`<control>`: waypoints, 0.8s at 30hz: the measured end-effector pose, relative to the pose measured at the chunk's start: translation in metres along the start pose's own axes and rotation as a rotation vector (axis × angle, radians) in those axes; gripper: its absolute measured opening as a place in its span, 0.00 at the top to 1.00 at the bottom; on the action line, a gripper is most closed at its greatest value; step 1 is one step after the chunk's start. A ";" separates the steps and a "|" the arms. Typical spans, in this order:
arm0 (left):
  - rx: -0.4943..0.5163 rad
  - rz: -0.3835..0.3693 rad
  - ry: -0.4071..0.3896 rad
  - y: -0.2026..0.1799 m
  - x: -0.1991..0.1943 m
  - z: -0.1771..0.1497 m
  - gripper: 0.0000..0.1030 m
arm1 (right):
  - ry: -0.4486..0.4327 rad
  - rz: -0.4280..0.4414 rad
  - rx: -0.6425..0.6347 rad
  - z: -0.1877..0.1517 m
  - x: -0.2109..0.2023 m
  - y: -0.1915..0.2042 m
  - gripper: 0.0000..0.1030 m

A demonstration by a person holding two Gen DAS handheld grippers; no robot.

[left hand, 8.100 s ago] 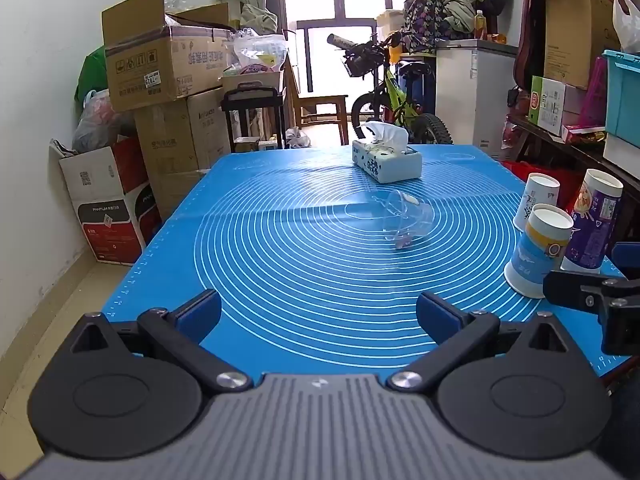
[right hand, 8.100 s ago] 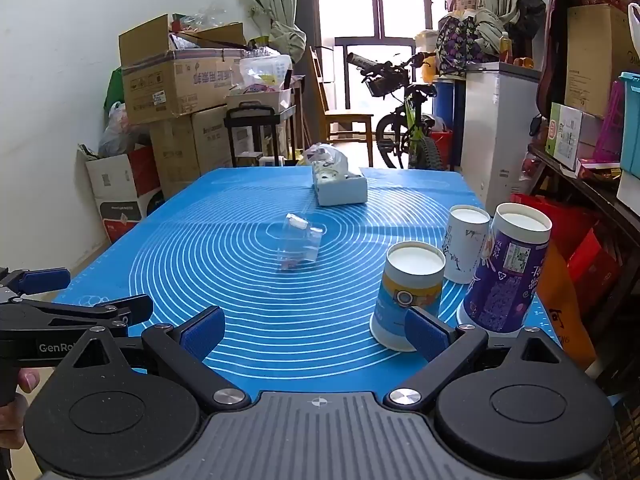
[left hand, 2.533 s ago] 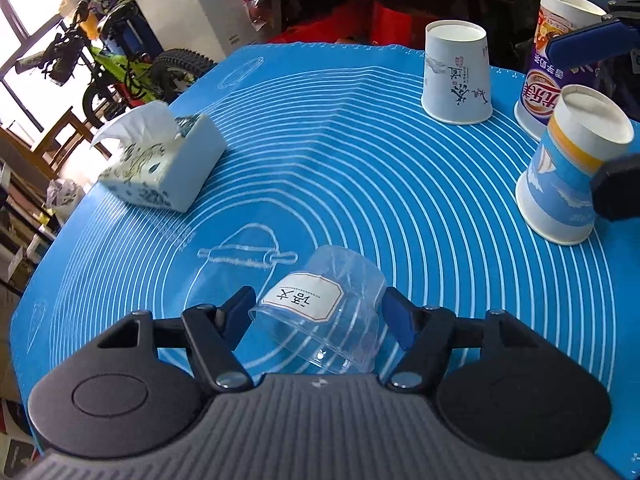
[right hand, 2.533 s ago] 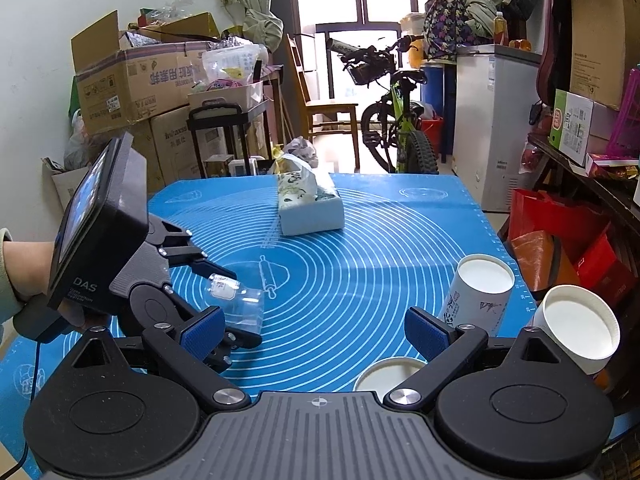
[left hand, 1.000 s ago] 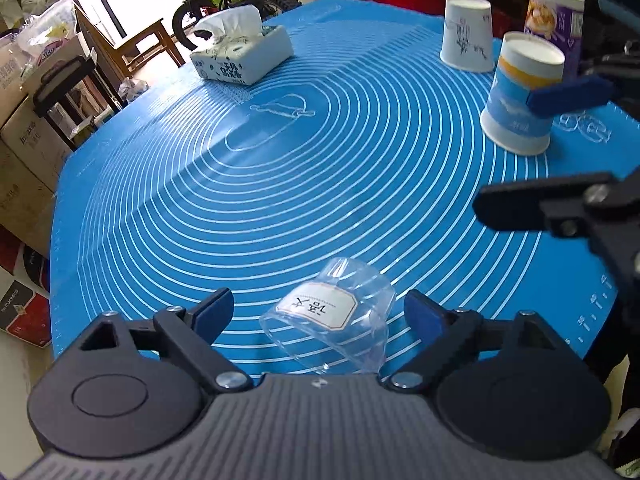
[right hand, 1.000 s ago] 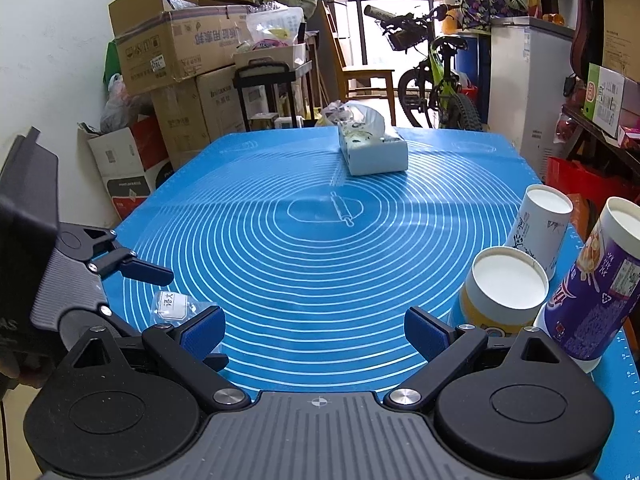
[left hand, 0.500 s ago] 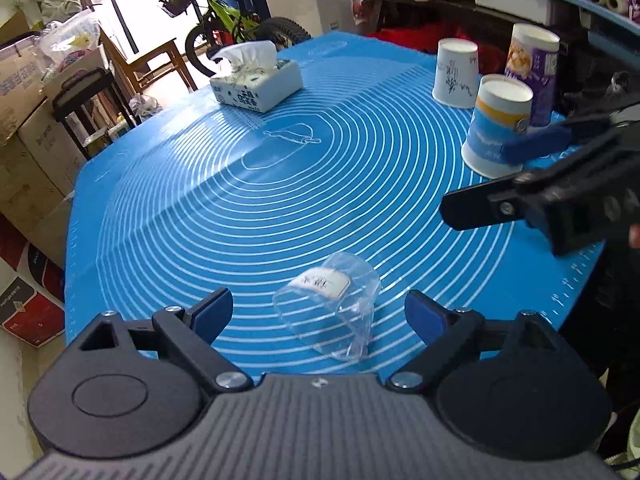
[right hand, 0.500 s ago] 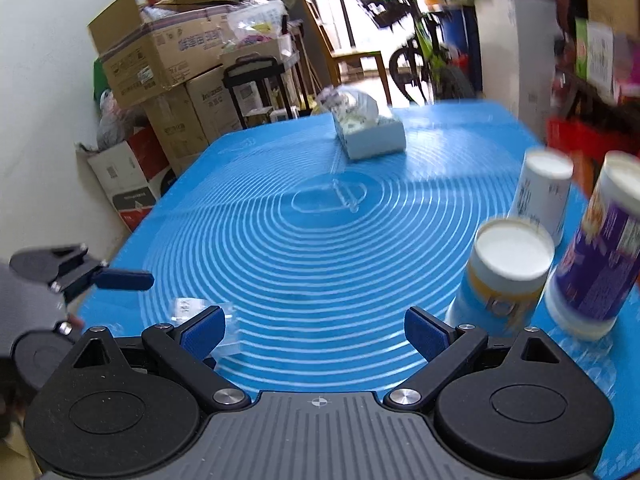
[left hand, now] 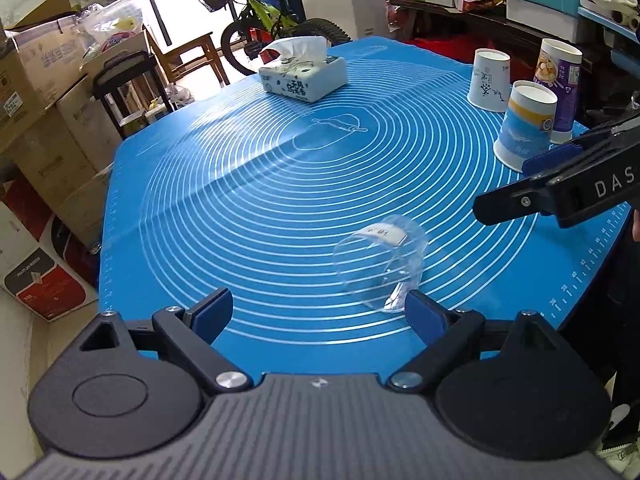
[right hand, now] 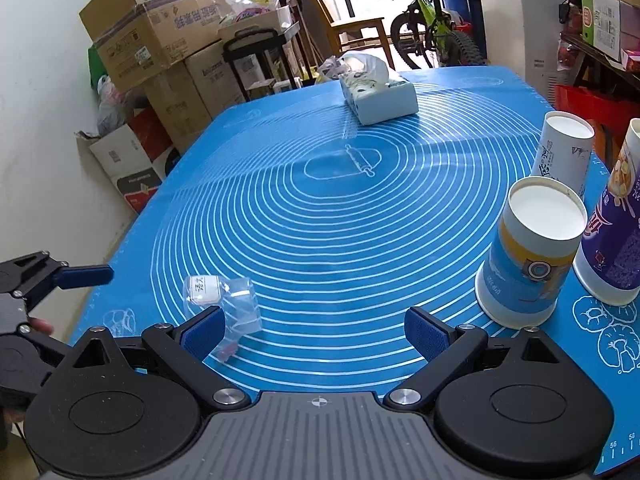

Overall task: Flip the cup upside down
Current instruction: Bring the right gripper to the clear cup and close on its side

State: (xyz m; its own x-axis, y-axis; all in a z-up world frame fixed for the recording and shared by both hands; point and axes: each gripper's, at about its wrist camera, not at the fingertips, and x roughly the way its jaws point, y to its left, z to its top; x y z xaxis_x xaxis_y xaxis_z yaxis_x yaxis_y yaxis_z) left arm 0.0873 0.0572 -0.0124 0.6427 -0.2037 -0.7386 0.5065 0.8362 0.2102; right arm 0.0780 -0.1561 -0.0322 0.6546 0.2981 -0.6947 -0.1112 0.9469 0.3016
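A clear plastic cup (left hand: 380, 266) with a white label stands mouth down on the blue mat (left hand: 280, 184), near its front edge. It also shows in the right wrist view (right hand: 224, 304), partly behind my right gripper's left finger. My left gripper (left hand: 320, 314) is open and empty, just behind the cup, whose rim is close to the right fingertip. My right gripper (right hand: 314, 332) is open and empty; the cup is at its left fingertip. The right gripper's fingers (left hand: 560, 184) show at the right of the left wrist view.
Three paper cups stand mouth down at the mat's right edge: blue-yellow (right hand: 532, 256), white (right hand: 564, 156), purple (right hand: 616, 224). A tissue box (left hand: 302, 76) sits at the far side. Cardboard boxes (right hand: 152, 40), a bicycle and shelves surround the table.
My left gripper has let go of the cup and drawn back and up. The cup now stands mouth down near the front edge. My right gripper has shifted a little.
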 end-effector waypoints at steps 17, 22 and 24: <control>-0.073 0.014 -0.001 0.019 -0.004 -0.020 0.10 | 0.113 0.110 0.345 0.001 0.017 -0.008 0.07; -0.094 0.021 -0.009 0.028 -0.010 -0.029 0.10 | 0.147 0.129 0.562 -0.001 0.029 -0.002 0.07; -0.104 0.021 -0.011 0.033 -0.011 -0.033 0.10 | 0.140 0.139 0.642 -0.002 0.032 0.000 0.07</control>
State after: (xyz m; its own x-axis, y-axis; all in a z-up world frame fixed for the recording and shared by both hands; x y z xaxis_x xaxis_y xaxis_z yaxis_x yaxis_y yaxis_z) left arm 0.0778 0.1036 -0.0188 0.6594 -0.1906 -0.7272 0.4305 0.8887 0.1575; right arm 0.0980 -0.1465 -0.0556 0.5580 0.4657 -0.6868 0.3082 0.6521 0.6927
